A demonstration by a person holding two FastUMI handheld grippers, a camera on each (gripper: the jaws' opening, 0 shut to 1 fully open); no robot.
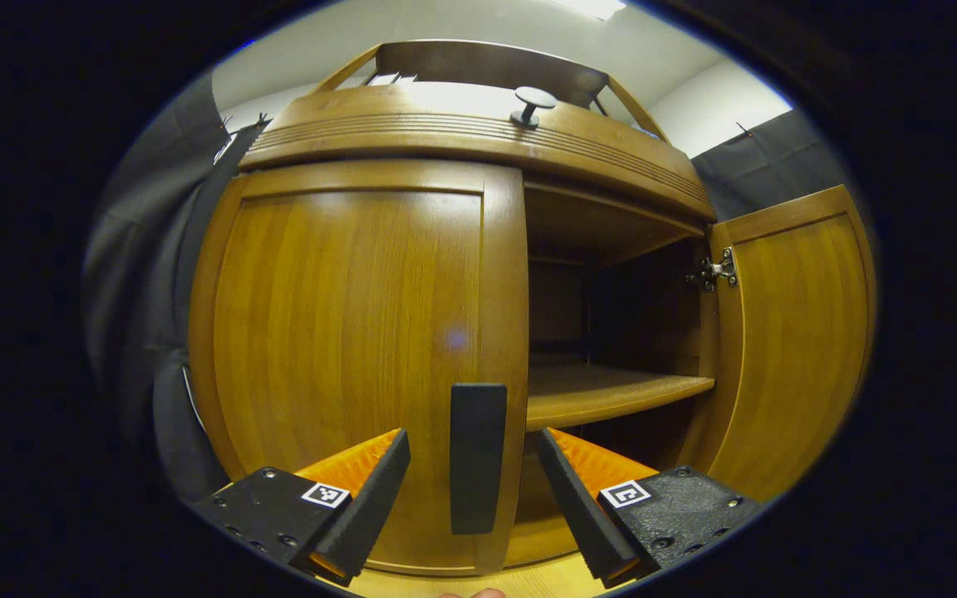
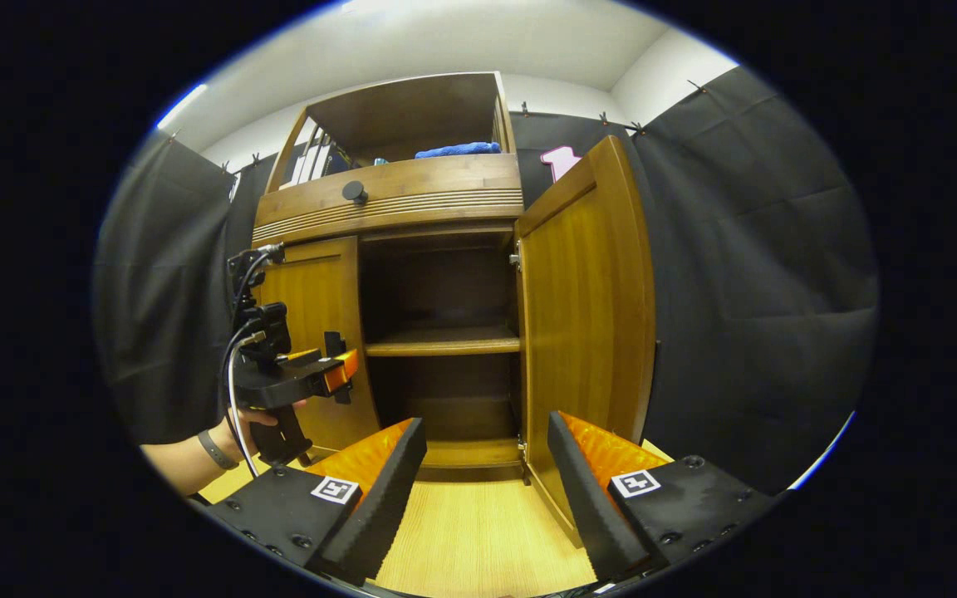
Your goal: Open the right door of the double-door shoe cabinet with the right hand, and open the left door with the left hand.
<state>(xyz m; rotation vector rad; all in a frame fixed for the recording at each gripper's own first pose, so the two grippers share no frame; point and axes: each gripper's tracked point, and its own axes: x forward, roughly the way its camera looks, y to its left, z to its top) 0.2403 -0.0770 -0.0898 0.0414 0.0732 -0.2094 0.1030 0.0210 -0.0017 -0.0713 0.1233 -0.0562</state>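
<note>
Hidden and cut-off parts around the shoe cabinet (image 2: 412, 199)

Lower compartment behind the open right door (image 2: 586, 307) lost in shadow, contents not tellable. Small items on the top shelf (image 2: 412, 124) too small to identify, apart from a blue cloth (image 2: 455, 150). Forearm (image 2: 184, 461) cut off at the picture's edge in the right gripper view. Left door (image 1: 345, 349) bottom edge partly covered by the left gripper (image 1: 472, 498) fingers; contact between handle (image 1: 477, 469) and fingers not tellable.
</note>
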